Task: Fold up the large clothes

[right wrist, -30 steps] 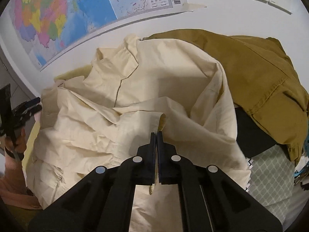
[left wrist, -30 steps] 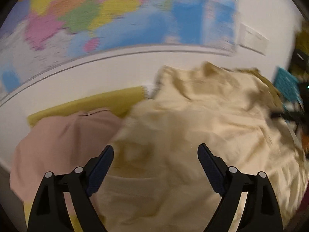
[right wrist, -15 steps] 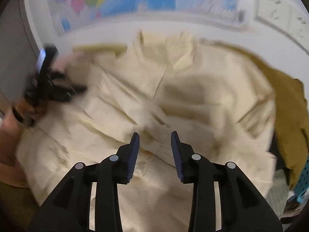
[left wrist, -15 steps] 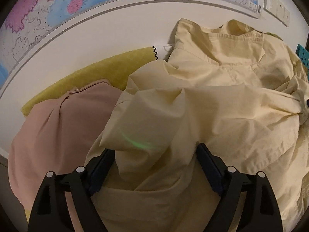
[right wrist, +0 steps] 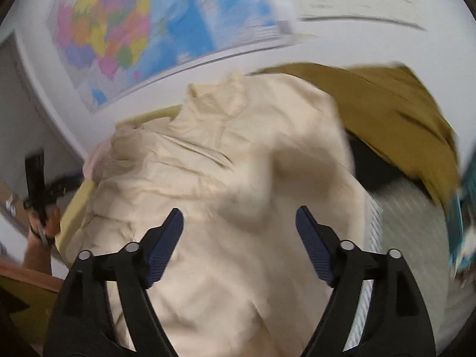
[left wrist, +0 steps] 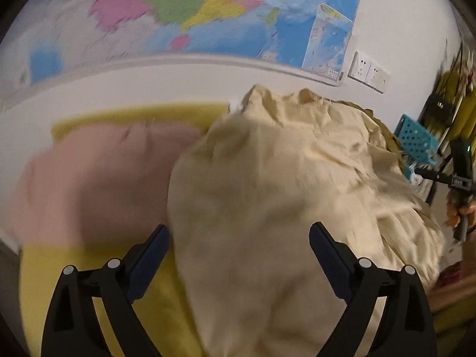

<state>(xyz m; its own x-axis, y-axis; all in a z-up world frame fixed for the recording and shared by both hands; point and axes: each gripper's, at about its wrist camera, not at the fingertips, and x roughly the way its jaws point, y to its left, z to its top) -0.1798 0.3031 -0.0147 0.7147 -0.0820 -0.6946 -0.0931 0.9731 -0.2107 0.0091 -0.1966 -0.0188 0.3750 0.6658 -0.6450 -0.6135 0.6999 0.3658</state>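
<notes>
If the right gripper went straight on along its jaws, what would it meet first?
Most likely the cream shirt: it fills the view ahead of the right gripper, whose jaws are opening with nothing pinched between them. The picture is blurred, so depth is uncertain.

Cream shirt [right wrist: 238,178]: matt woven cloth (creased); map [left wrist: 208,15]: paper.

Each camera sits on a handheld gripper and looks forward and downward between its own two black fingers [left wrist: 154,255], close over the crumpled cream cotton shirt [left wrist: 267,193]. The left wrist view faces the wall from the left, the right wrist view from the right. Both share the shirt and the colourful wall map [right wrist: 125,29].
</notes>
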